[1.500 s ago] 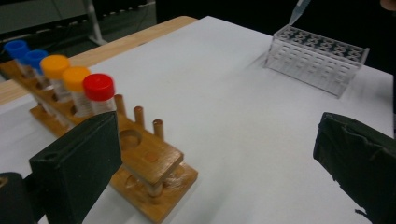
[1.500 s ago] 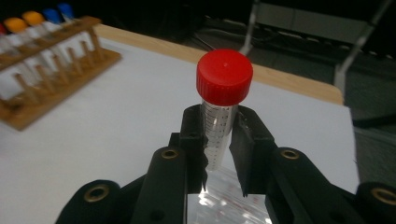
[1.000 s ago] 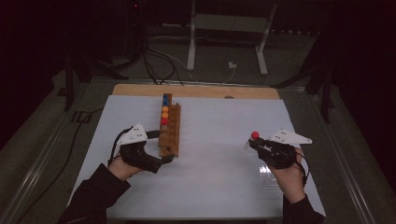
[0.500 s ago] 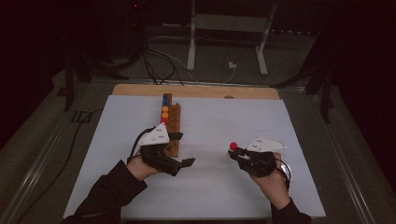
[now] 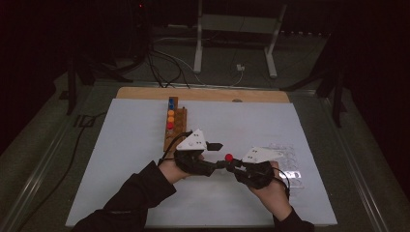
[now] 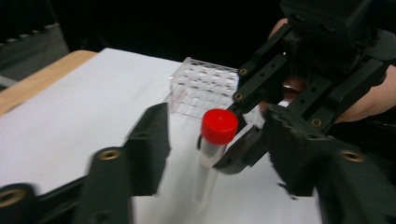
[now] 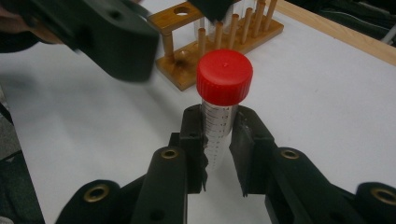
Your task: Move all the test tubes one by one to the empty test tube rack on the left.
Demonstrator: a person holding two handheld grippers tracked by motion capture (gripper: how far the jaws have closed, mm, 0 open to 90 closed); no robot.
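Mid-desk [image 5: 145, 203], right claw [image 7: 218, 140] pinches red-cap tube [image 7: 223, 88]; left claw [image 6: 210, 144], just closing around it, not yet gripping; racking left.

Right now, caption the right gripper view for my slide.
Right gripper holds a red-capped tube upright before a wooden rack.

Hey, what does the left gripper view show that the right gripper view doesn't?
The left gripper view alone shows the clear plastic rack with its grid of holes, and the hand behind the right tongs. The right gripper view alone shows the wooden rack with its pegs, and the printed scale on the tube. Both show the red-capped tube upright, clamped by the right tongs, on the white table cover. The left tongs have just been closing and stand on either side of the tube without pressing it.
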